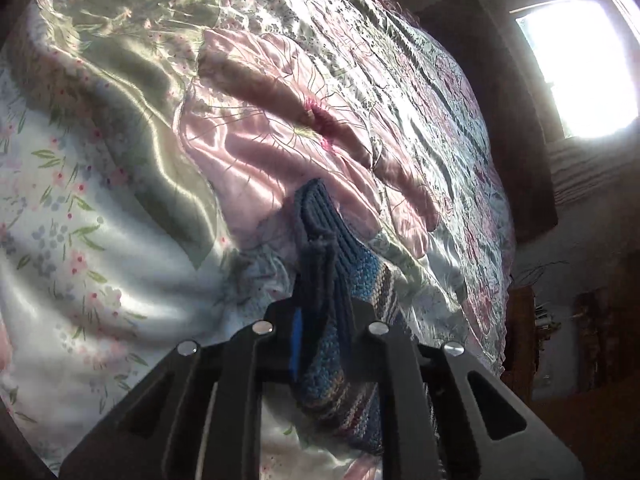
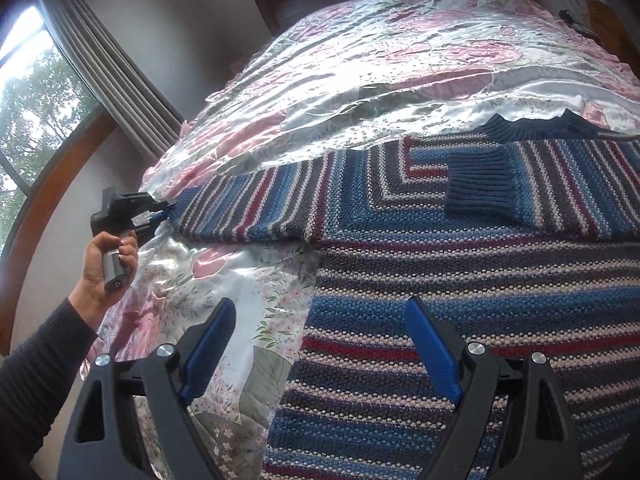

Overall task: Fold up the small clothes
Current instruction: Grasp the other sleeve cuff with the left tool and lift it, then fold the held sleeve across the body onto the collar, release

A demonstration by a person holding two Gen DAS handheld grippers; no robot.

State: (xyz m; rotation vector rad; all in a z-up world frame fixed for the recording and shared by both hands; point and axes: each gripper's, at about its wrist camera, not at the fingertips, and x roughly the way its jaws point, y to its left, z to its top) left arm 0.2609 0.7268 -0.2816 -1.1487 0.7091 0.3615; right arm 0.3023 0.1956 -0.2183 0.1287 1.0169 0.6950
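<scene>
We are pinching the sweater's (image 2: 460, 280) cuff with the left gripper (image 1: 324, 320) (soft, floppy knit) as it is lying on the slippery bedspread (image 2: 360, 80); our right gripper (image 2: 320, 344) is hovering, jaws spread.

Striped blue, maroon and cream knit sweater (image 2: 460, 280), flat on bed, one sleeve folded across chest

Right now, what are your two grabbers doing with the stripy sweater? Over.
Left gripper shut on sleeve cuff. Right gripper open, hovering over striped sweater. Other sleeve already folded across. Nothing in the way on bedspread.
</scene>
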